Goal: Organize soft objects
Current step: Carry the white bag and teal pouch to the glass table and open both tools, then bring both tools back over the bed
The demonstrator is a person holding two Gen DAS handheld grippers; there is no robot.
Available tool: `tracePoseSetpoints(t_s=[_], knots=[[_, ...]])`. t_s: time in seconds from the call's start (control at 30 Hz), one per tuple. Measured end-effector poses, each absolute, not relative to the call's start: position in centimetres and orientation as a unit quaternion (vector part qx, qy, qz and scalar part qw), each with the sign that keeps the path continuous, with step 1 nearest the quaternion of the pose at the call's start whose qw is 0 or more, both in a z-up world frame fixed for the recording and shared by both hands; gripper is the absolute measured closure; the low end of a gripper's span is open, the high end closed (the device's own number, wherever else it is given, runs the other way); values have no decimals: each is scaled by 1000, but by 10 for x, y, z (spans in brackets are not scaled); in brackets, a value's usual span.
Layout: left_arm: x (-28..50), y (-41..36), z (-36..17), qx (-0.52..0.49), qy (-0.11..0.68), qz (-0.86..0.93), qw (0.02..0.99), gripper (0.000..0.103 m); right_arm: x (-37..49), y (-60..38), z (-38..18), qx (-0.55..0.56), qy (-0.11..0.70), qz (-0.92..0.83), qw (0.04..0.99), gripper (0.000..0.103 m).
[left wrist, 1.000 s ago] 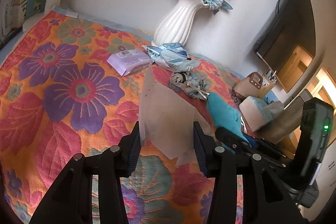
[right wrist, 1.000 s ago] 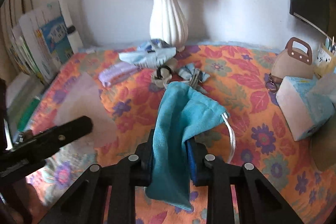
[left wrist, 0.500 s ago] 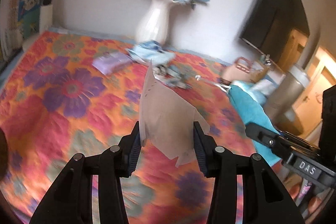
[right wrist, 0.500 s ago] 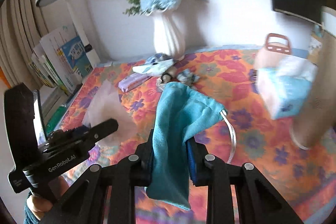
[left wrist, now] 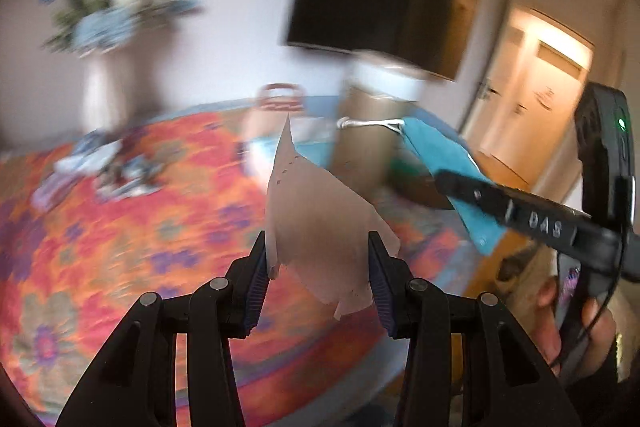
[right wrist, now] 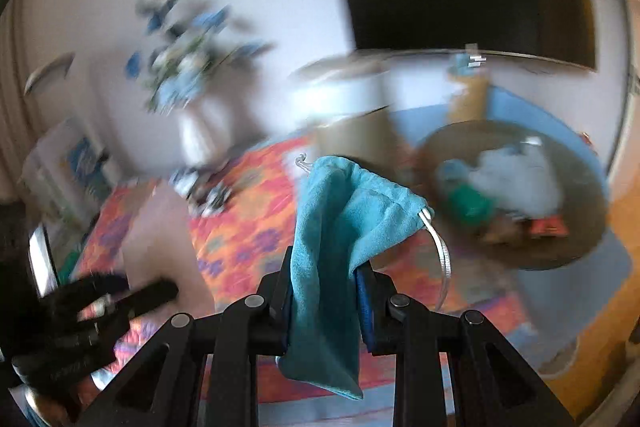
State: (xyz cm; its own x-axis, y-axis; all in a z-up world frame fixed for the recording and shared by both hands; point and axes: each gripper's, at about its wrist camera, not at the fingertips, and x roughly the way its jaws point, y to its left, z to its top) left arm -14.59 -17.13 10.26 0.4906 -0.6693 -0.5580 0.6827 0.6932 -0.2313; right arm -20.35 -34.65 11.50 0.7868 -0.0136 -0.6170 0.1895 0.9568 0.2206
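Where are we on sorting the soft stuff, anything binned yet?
Some soft items already lie in the round basket. In hand: the left gripper grips a pale pink cloth, the right gripper a teal drawstring pouch. Left: a blurred pile on the floral bedspread.

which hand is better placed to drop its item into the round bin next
Right, probably. The right gripper, shut on the teal drawstring pouch, already faces the round bin holding other soft items. The left gripper, holding the pale sheet, sits further left, over the floral cloth.
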Motion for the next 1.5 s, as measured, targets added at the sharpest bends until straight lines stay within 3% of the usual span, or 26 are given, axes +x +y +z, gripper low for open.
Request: tracePoseSetpoints(t_s=[0.33, 0.7, 0.8, 0.87, 0.9, 0.93, 1.0, 1.13, 1.5], knots=[[-154, -315, 137, 39, 291, -463, 836, 61, -224, -471, 155, 172, 257, -152, 939, 78], [-119, -425, 107, 107, 287, -388, 869, 60, -107, -588, 127, 197, 371, -63, 905, 78], [-113, -439, 95, 121, 281, -369, 878, 53, -79, -600, 115, 193, 404, -60, 892, 77], [-112, -444, 89, 126, 276, -367, 879, 51, -66, -604, 105, 195, 424, -48, 883, 66], [-118, -445, 88, 132, 277, -366, 879, 34, -63, -606, 102, 194, 431, -45, 880, 51], [-122, -444, 87, 137, 276, -365, 878, 21, -59, -607, 97, 189, 443, -48, 875, 42], [-130, -444, 86, 152, 264, -372, 877, 14, -55, -607, 92, 176, 464, -58, 866, 42], [-150, -446, 86, 187, 230, -371, 880, 12, -66, -615, 91, 168, 480, -76, 858, 41], [-200, -413, 93, 202, 165, -376, 889, 11, -148, -625, 134, 209, 405, -102, 884, 33]])
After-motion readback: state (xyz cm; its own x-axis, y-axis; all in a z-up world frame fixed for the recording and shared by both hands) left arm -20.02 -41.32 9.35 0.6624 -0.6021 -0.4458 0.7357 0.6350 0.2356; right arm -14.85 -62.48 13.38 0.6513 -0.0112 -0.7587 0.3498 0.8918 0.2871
